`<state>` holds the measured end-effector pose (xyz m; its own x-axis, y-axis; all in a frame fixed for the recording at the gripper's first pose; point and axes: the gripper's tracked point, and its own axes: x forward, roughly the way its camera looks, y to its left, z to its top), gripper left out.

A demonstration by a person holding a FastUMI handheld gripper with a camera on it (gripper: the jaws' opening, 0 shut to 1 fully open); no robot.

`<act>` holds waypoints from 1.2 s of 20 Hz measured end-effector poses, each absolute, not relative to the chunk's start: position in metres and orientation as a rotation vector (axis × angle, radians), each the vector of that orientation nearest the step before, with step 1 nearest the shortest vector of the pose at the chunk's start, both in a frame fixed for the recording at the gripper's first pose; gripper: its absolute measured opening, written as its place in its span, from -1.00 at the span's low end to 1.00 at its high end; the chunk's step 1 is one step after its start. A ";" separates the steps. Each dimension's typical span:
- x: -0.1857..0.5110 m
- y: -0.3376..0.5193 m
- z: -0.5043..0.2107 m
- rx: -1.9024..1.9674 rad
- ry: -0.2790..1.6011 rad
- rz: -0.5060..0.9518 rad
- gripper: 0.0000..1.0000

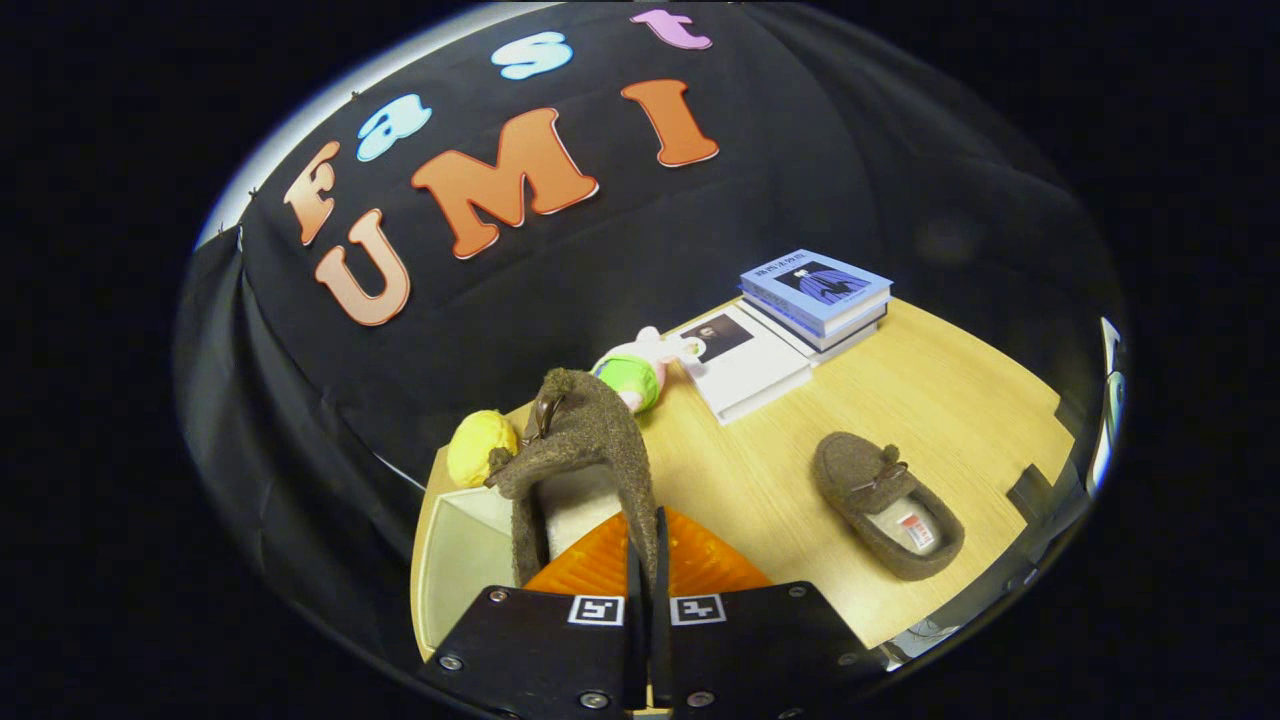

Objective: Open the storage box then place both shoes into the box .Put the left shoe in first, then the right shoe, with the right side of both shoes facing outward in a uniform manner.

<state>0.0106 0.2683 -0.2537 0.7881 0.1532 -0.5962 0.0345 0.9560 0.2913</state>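
Observation:
My gripper [645,540] is shut on the side wall of a brown felt shoe [590,440], which hangs lifted with its toe pointing away from me. Under the held shoe lies the storage box, with a pale panel [465,565] and an orange surface [700,565] showing beside my fingers; I cannot tell which part is the lid. The second brown shoe [885,500] lies on the wooden table [960,400] to the right of my fingers, opening up, with a small bow on its top.
Beyond the held shoe sit a yellow ball [480,445] and a plush toy with a green body [640,375]. Further back are a white book [745,365] and a stack of blue books [815,295]. Black cloth walls the booth.

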 end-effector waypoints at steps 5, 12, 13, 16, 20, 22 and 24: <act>-0.009 0.324 -0.253 0.308 0.679 0.146 -0.95; -0.035 0.387 -0.292 0.283 0.779 0.209 -0.95; -0.035 0.393 -0.299 0.267 0.792 0.210 -0.95; -0.036 0.404 -0.322 0.256 0.841 0.202 -0.94; -0.028 0.425 -0.344 0.235 0.884 0.220 -0.93; -0.041 0.438 -0.346 0.206 0.911 0.275 -0.83; -0.041 0.444 -0.339 0.212 0.890 0.297 0.01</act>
